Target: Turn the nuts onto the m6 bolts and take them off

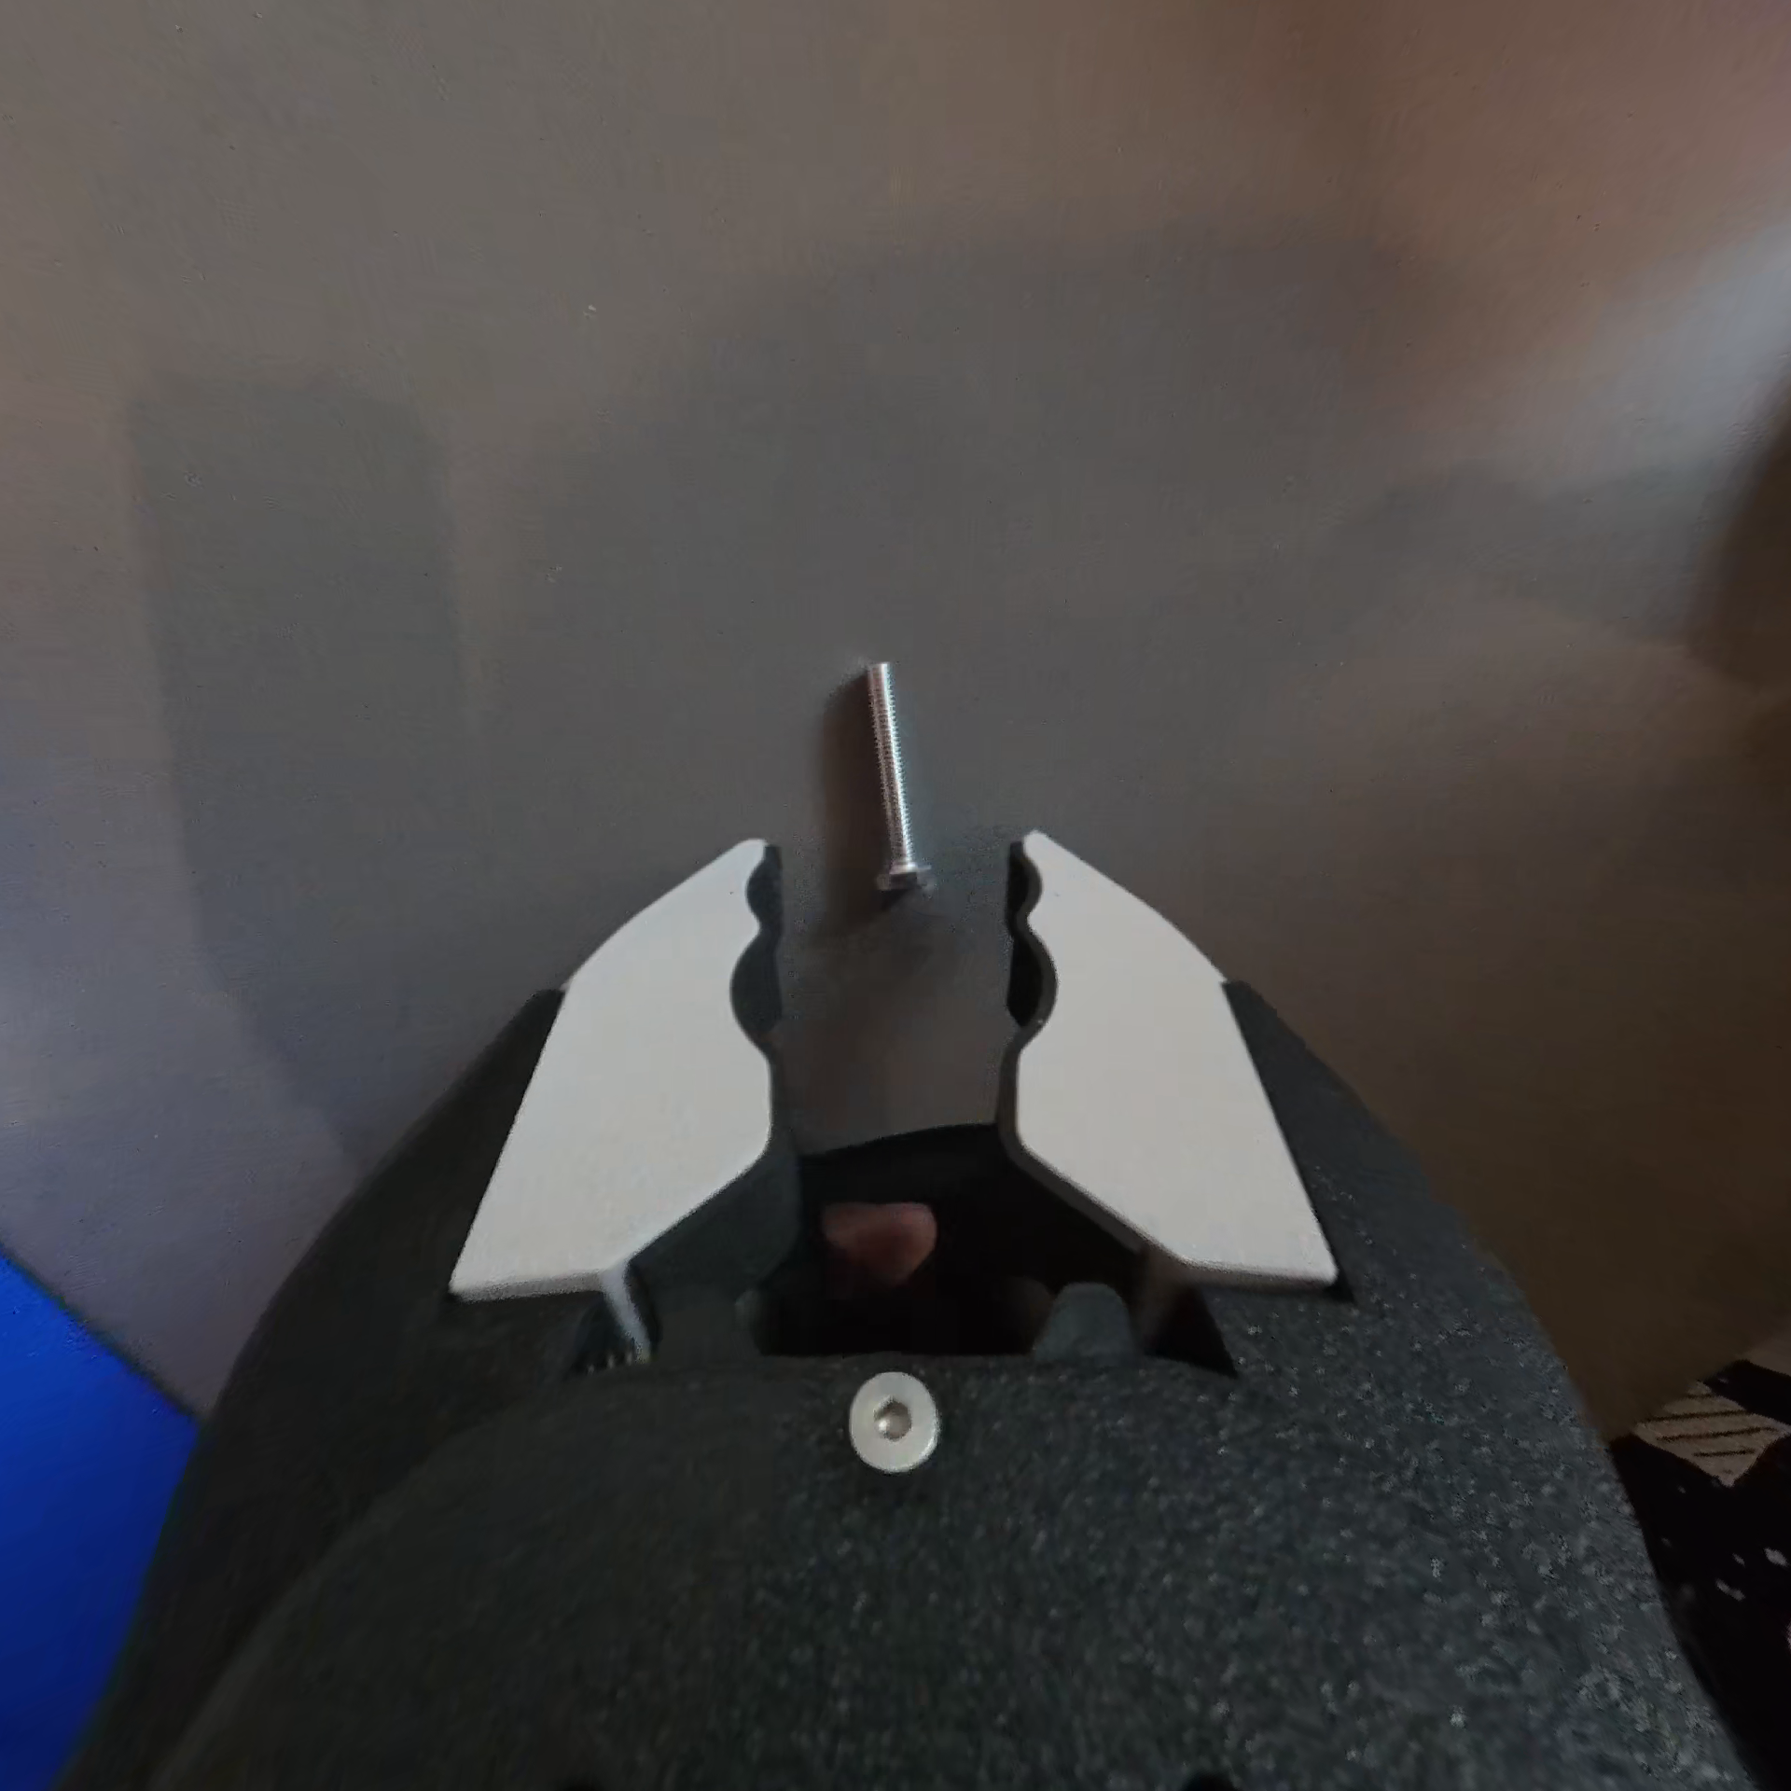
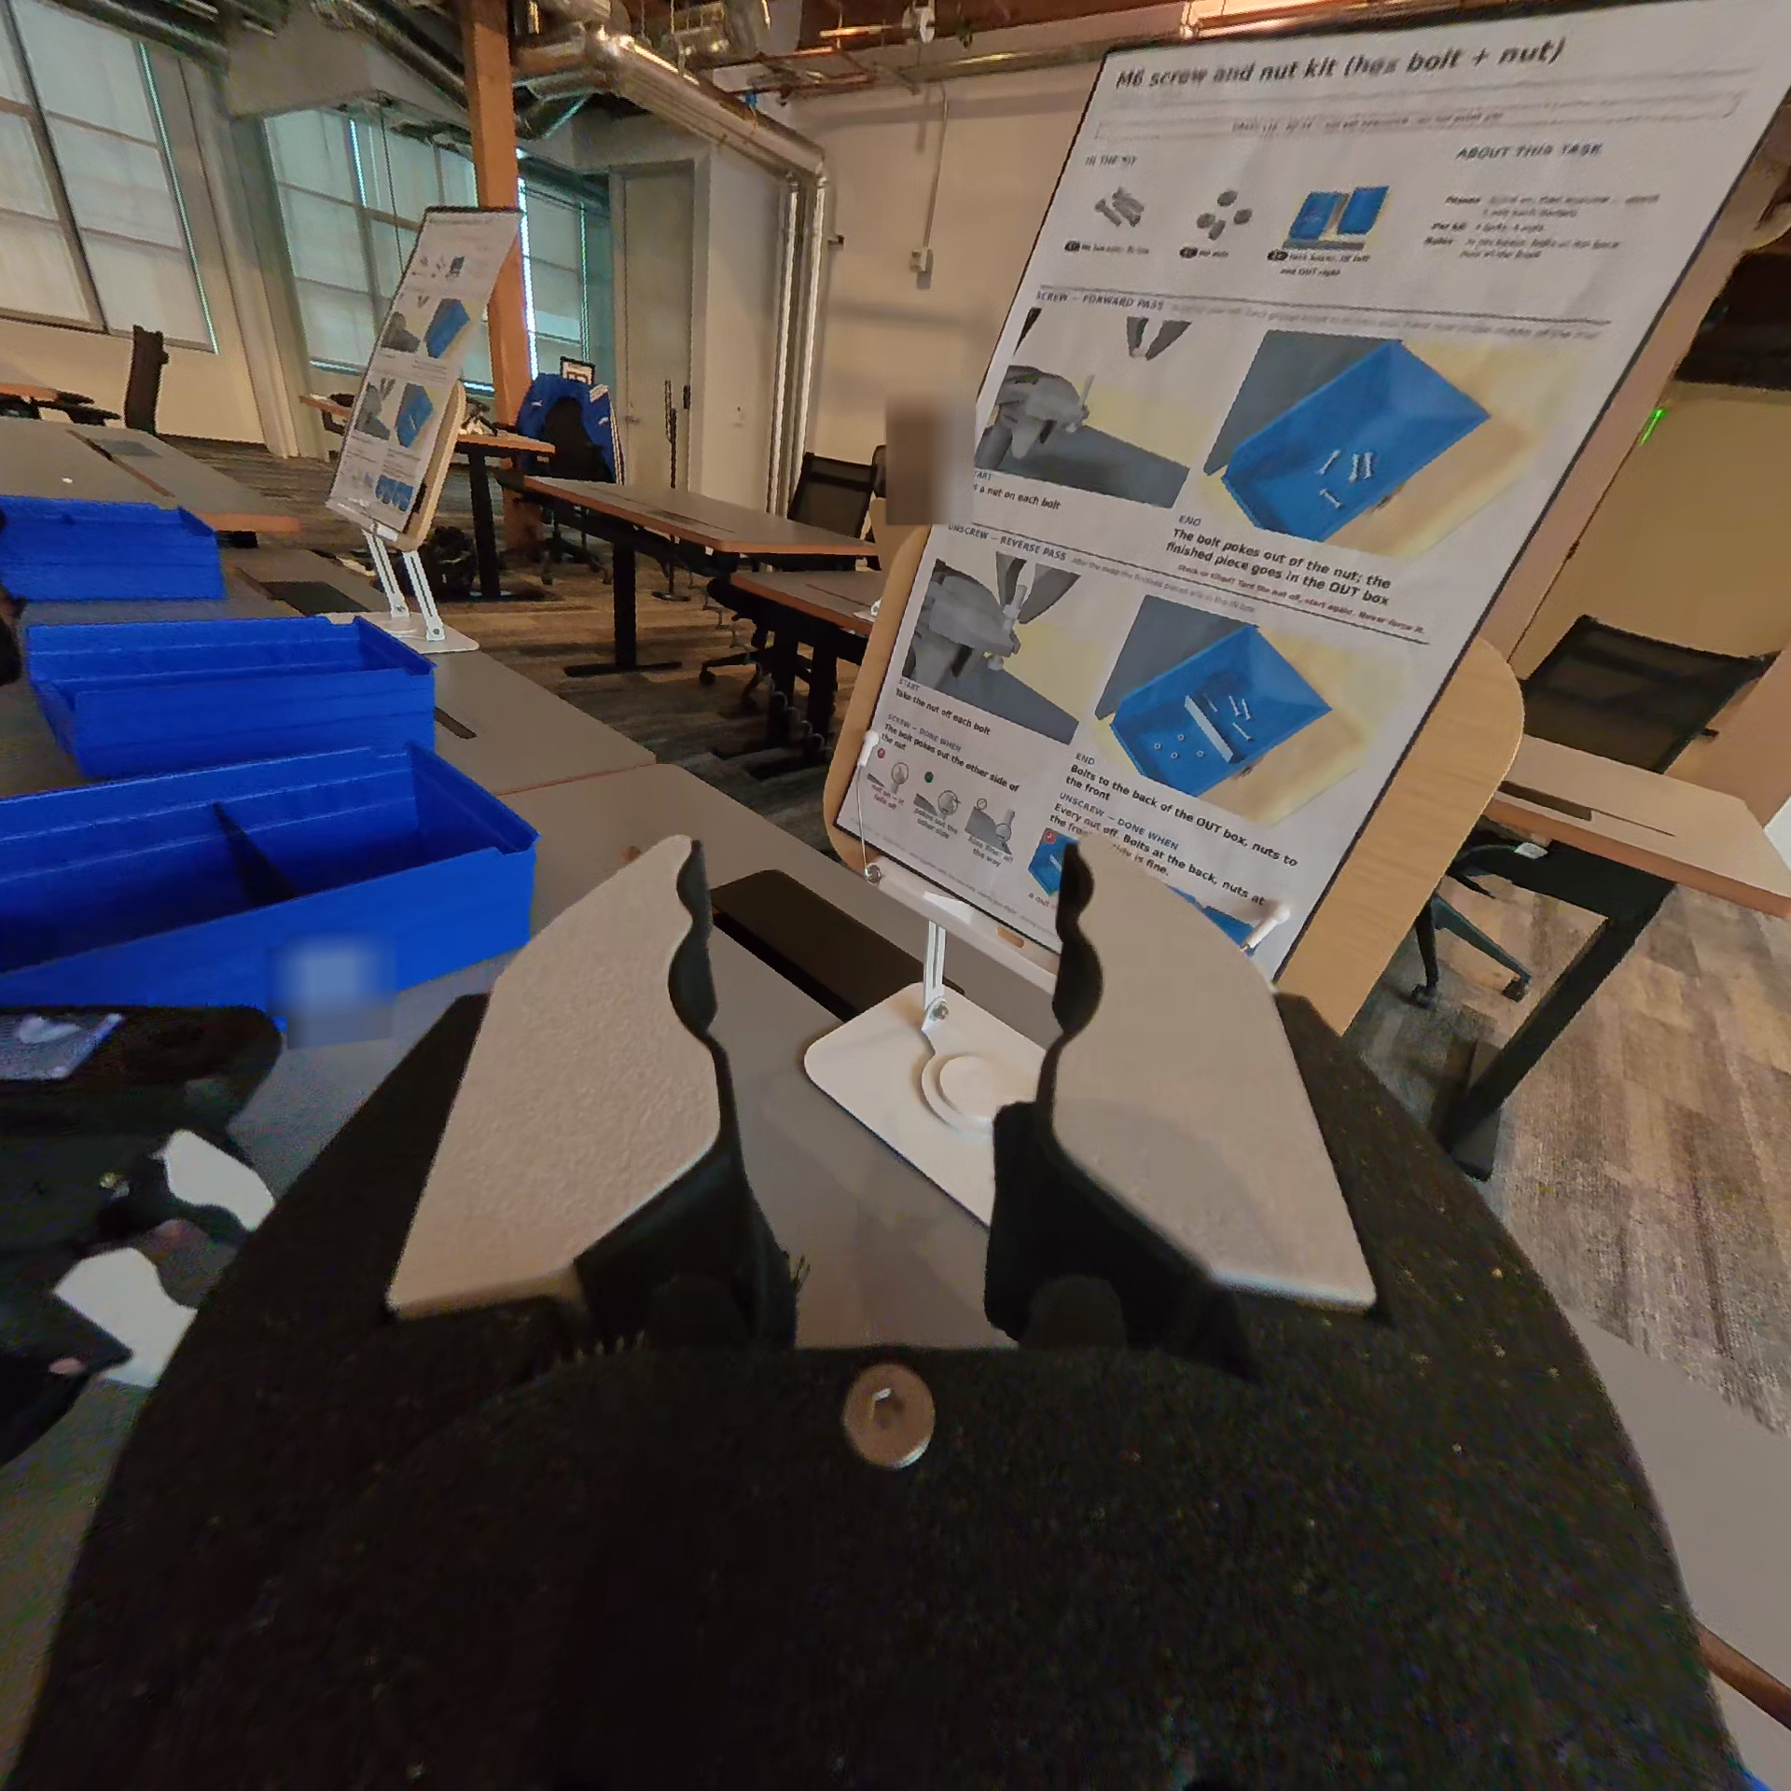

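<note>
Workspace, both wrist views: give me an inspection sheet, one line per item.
Surface: grey tabletop, bare around the bolt.
Job's things: one silver bolt lying flat, head toward the left gripper, no nut seen on it; blue divided bin with more blue bins behind.
Clutter: instruction board on a white stand; a dark slot in the table.
Grippers: left gripper open, fingers clear of the bolt head between their tips; right gripper open, nothing between its fingers.
Cables: nothing seen.
Surroundings: office desks, chairs, windows, a second board farther off.
</note>
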